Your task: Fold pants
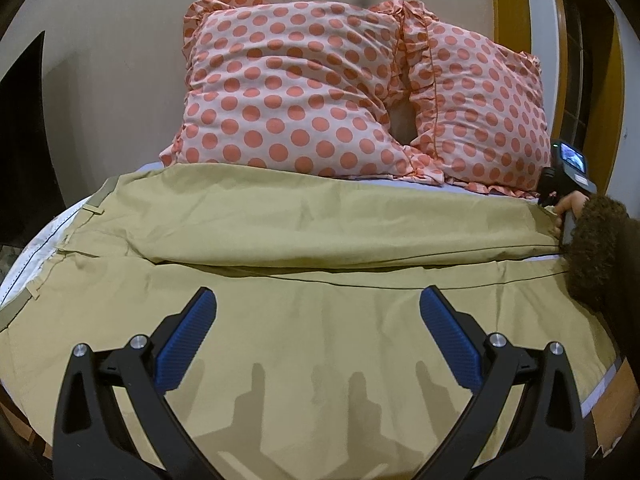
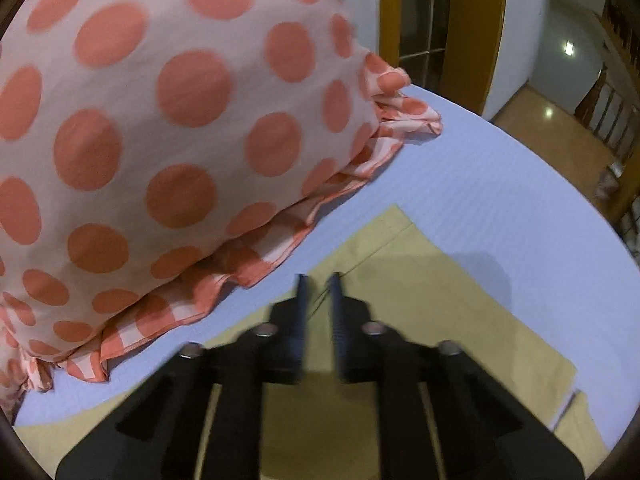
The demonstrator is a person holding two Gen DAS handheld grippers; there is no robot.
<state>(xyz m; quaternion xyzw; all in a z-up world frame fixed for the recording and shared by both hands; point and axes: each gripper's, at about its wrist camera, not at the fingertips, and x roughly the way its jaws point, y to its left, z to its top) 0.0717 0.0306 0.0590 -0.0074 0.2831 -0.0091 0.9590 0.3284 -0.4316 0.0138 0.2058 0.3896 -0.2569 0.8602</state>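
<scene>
Khaki pants [image 1: 304, 232] lie across the bed, waistband at the left, legs running to the right, the far leg lying partly over the near one. My left gripper [image 1: 318, 300] is open wide and empty, hovering over the near leg. My right gripper [image 2: 319, 280] is over the far leg's hem [image 2: 400, 264]; its jaws stand a narrow gap apart with no cloth seen between them. In the left wrist view the right gripper's body [image 1: 568, 184] and the hand holding it show at the far right hem.
Two pink pillows with orange dots [image 1: 304, 92] [image 2: 160, 120] lie just behind the pants. The lavender bedsheet [image 2: 500, 184] extends to the bed's right edge. A wooden door frame [image 2: 472, 20] and a wooden floor lie beyond.
</scene>
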